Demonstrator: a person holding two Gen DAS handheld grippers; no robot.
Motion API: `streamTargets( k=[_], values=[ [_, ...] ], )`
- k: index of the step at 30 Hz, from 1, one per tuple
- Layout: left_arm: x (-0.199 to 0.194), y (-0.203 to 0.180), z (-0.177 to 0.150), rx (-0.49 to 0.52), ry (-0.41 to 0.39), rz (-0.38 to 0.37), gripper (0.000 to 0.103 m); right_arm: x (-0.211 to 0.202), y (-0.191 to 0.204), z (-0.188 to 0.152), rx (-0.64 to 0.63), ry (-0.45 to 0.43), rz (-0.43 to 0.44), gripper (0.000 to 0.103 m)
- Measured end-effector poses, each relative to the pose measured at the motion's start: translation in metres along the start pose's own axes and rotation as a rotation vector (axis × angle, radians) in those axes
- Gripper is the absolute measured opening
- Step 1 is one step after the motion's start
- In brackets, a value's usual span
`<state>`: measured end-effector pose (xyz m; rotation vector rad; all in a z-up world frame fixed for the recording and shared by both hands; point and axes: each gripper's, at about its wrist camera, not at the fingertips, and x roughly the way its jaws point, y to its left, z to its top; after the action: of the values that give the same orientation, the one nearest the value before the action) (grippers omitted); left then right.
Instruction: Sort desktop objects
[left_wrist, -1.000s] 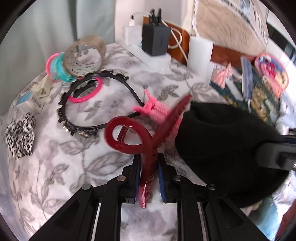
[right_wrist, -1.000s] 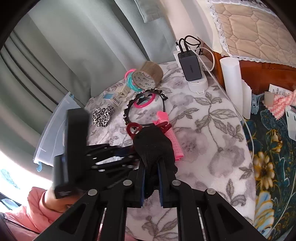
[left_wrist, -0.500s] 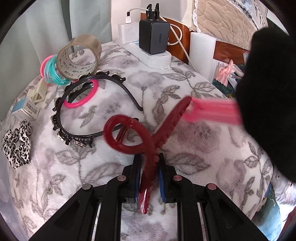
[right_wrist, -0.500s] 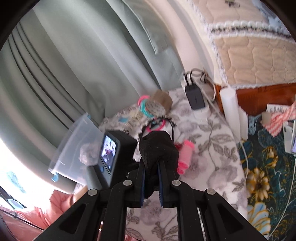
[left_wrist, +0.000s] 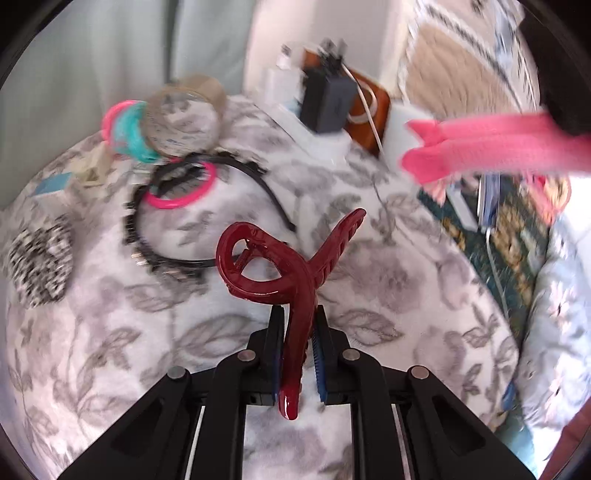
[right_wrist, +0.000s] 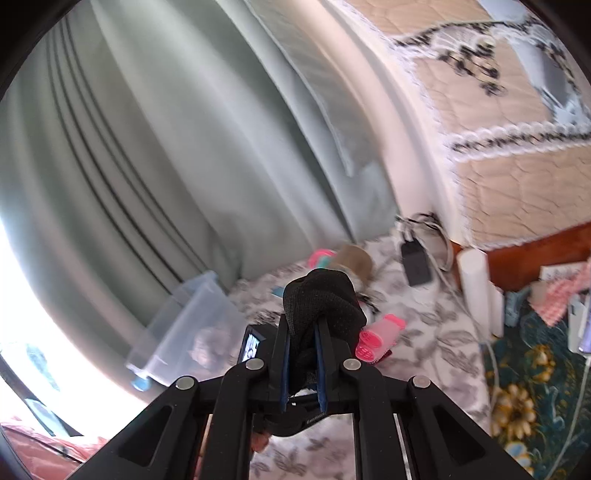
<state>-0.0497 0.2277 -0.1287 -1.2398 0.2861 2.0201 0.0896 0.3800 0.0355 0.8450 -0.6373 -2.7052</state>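
My left gripper (left_wrist: 298, 314) grips a dark red hair claw (left_wrist: 266, 273) by its lower arm, its jaws still closing tighter on it; the claw hangs just above the floral cloth (left_wrist: 388, 280). My right gripper (right_wrist: 302, 325) is shut on a black knitted cloth (right_wrist: 321, 299), held high over the table. A pink hair roller (right_wrist: 380, 336) clings to that cloth. In the left wrist view the roller (left_wrist: 491, 151) juts in from the upper right under the black cloth (left_wrist: 565, 74).
On the table lie a black headband (left_wrist: 147, 236), a pink bangle (left_wrist: 181, 192), a tape roll (left_wrist: 184, 114), a leopard scrunchie (left_wrist: 37, 262) and a charger block (left_wrist: 328, 103). A clear plastic box (right_wrist: 192, 328) stands at the table's left edge by the curtain.
My right gripper has risen well above the table with the black cloth and the pink roller stuck to it. My left gripper has lifted the red claw a little.
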Motion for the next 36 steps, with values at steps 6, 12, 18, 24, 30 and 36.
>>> streamTargets(
  k=[6,12,18,24,30,36],
  values=[
    [-0.038,0.044,-0.013,-0.180,-0.084,0.005,0.014,0.066,-0.021,-0.038,0.061,0.216,-0.066,0.012],
    [-0.053,0.077,-0.037,-0.289,-0.113,0.022,0.014,0.091,-0.009,-0.065,0.035,0.320,-0.047,0.012],
    [-0.055,0.096,-0.049,-0.328,-0.102,0.065,0.014,0.109,0.004,-0.077,0.020,0.371,-0.036,0.016],
    [-0.047,0.097,-0.051,-0.317,-0.078,0.117,0.015,0.103,0.007,-0.075,0.003,0.356,-0.040,0.050],
    [-0.048,0.102,-0.053,-0.333,-0.066,0.135,0.049,0.099,-0.018,-0.066,0.076,0.316,-0.108,0.050],
    [-0.074,0.107,-0.059,-0.342,-0.081,0.242,0.066,0.111,-0.046,-0.067,0.141,0.349,-0.182,0.050]
  ],
)
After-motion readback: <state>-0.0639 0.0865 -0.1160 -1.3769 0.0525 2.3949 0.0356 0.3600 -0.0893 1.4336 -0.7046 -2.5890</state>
